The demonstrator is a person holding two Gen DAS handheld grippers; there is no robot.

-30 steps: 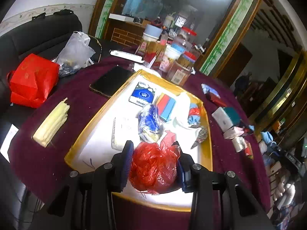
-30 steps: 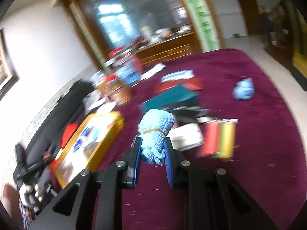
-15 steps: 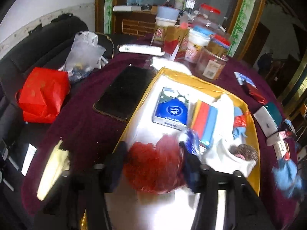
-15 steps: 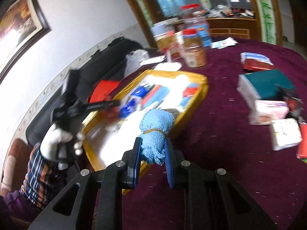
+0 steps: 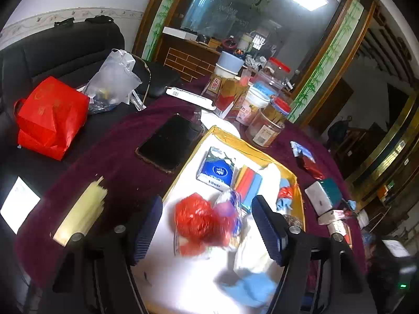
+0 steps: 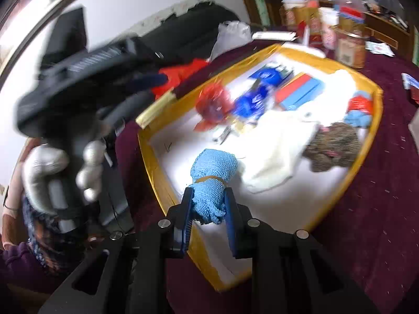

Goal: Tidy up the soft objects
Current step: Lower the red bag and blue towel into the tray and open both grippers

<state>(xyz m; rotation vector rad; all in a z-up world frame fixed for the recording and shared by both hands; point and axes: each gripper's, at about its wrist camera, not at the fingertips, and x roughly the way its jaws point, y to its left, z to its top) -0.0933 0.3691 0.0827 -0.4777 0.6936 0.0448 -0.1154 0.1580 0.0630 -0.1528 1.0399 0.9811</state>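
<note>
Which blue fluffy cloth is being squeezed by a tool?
The rubber-banded blue towel roll, pinched in the right tool over the yellow tray. The other blue cloth lies loose in the tray's far corner, untouched.

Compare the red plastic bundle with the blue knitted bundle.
The red plastic bundle is crinkly and shiny; the blue knitted bundle is woolly, cinched by a band. The red one lies free in the tray, the left gripper opening around it; the blue one is clamped in the right gripper. Both are soft.

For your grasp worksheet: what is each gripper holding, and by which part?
Right gripper pinches the blue knitted cloth by its end below the band. Left gripper holds nothing; its opening jaws stand clear of the red bag.
</note>
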